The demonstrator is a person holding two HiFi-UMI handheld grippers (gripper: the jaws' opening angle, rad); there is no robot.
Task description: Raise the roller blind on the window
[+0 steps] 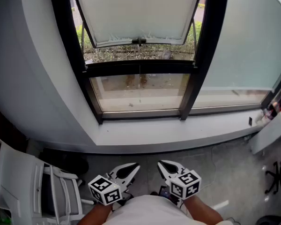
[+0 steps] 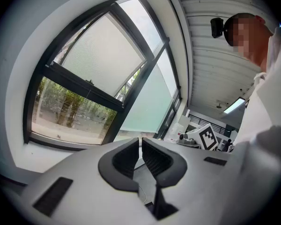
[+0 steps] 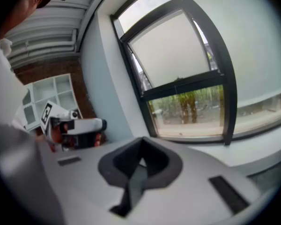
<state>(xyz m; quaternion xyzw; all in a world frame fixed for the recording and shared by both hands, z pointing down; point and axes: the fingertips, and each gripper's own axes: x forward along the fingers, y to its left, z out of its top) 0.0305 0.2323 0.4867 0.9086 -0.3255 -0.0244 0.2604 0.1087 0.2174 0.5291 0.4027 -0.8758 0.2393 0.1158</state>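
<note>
The roller blind is a pale green-white sheet hanging over the right-hand pane, with its lower edge just above the sill. It shows in the left gripper view as the roller blind and in the right gripper view as the roller blind. Beside it, the black-framed middle window has its upper sash tilted outward. My left gripper and right gripper are held low, close to my body and well short of the window. Both are shut with nothing between the jaws, as the left gripper and right gripper show in their own views.
A white sill runs below the window. A white chair stands at my left. At the right are a white cabinet and a black office-chair base. White shelving stands against the wall behind the left gripper.
</note>
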